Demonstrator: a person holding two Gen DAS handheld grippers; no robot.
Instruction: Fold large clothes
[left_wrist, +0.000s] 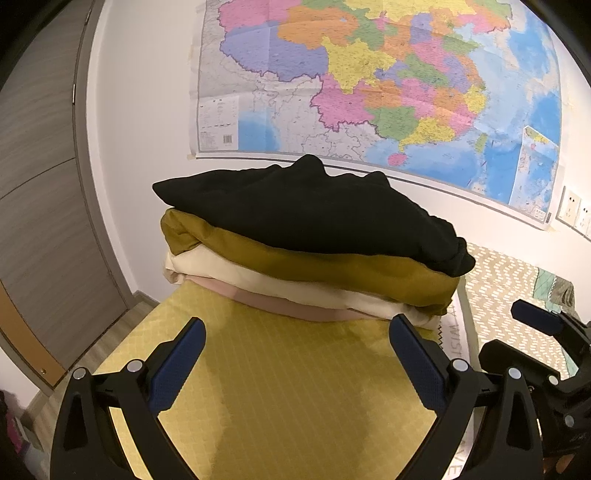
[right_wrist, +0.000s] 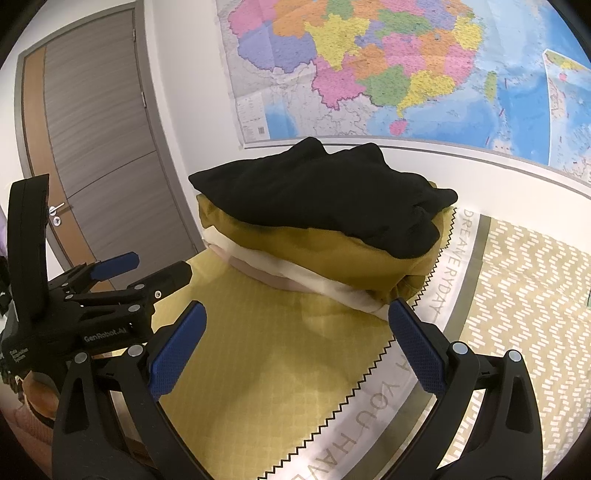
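Coloured wall map (left_wrist: 369, 85) above, grey wooden door (right_wrist: 103, 144) to the left, wall sockets (left_wrist: 576, 212) at right, patterned yellow bedcover (left_wrist: 295, 387) below.

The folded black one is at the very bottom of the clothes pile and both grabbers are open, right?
Not quite. The folded black garment lies on top of the pile, above the mustard-yellow garment; the left wrist view shows it. The left gripper and right gripper are indeed open.
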